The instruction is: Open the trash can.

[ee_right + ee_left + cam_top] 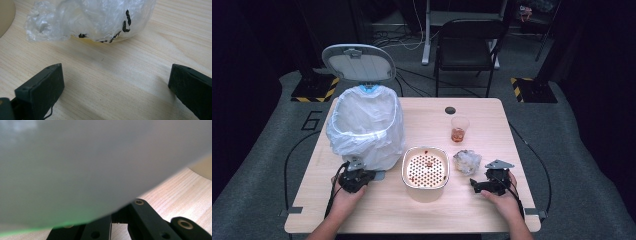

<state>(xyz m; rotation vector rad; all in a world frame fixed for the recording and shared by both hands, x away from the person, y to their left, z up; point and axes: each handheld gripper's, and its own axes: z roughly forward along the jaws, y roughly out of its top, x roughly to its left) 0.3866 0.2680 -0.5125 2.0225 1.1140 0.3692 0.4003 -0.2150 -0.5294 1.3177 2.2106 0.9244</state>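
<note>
- Lower edge of the high view: two forearms come in; left gripper at lower left, right gripper at lower right, both low over the wooden table.
- Left gripper: jaws closed together, nothing seen between them. It sits against the foot of the bin liner, and in the left gripper view the white plastic covers the top and centre of the frame, just ahead of the jaws.
- Right gripper: jaws spread wide, empty. In the right gripper view the crumpled clear wrapper lies near, at upper centre, apart from both jaws.
- Wrapper in the high view: right of centre, just beside the perforated white bowl.
- Bin lid stands open, upper left.
- Plastic cup with reddish liquid, above the bowl, untouched.
- Judgement: clearing waste into the bin looks early; wrapper not yet grasped, bowl with reddish scraps and cup remain on the table.
</note>
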